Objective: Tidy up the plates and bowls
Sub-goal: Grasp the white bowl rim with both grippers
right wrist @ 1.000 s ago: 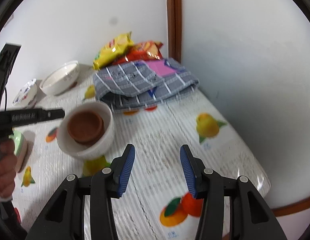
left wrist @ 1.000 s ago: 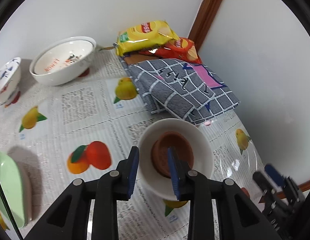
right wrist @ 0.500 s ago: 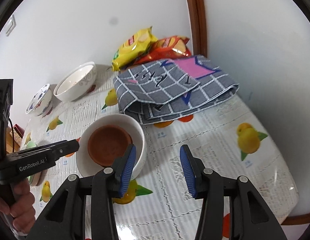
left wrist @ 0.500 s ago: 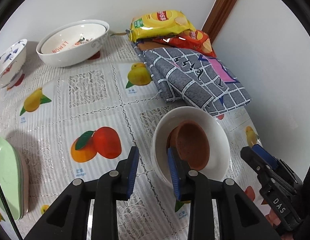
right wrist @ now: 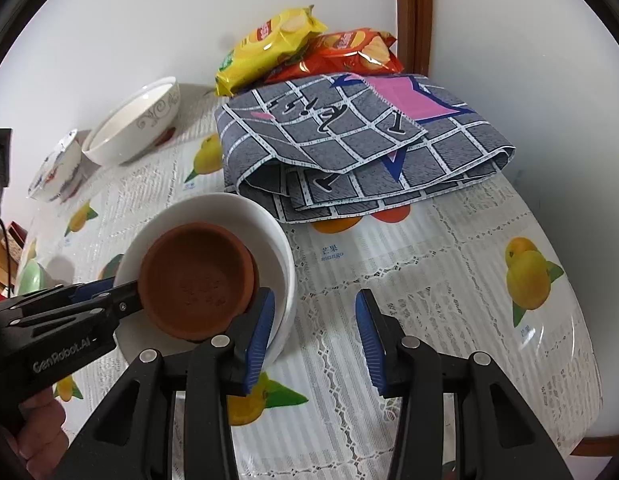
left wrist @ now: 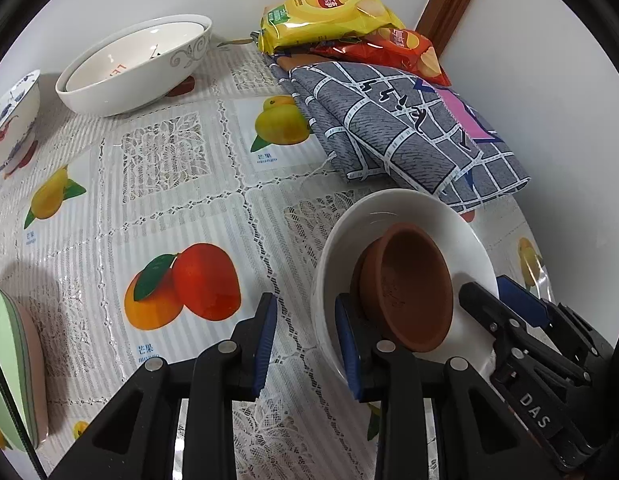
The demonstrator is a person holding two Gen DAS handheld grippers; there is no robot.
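Observation:
A white bowl [left wrist: 389,216] holds a tilted brown clay bowl [left wrist: 413,280] near the table's right side; both show in the right wrist view, white bowl [right wrist: 269,232] and brown bowl [right wrist: 197,276]. My left gripper [left wrist: 305,340] straddles the white bowl's near rim, one finger inside, one outside, jaws apart. My right gripper [right wrist: 315,330] is open, its left finger inside the white bowl's rim by the brown bowl. Stacked white bowls [left wrist: 137,68] and a blue-patterned bowl [left wrist: 9,112] stand at the back left. Green and pink plates [left wrist: 13,376] lie at the left edge.
A folded grey checked cloth [left wrist: 397,128] lies behind the white bowl, with yellow [left wrist: 329,16] and red [left wrist: 393,52] chip bags on it by the wall corner. The fruit-print tablecloth [left wrist: 169,168] covers the table. Its right edge [right wrist: 581,320] is near.
Both grippers have closed in on the white bowl from opposite sides. The brown bowl now sits tilted inside it. The right gripper's left finger has entered the rim.

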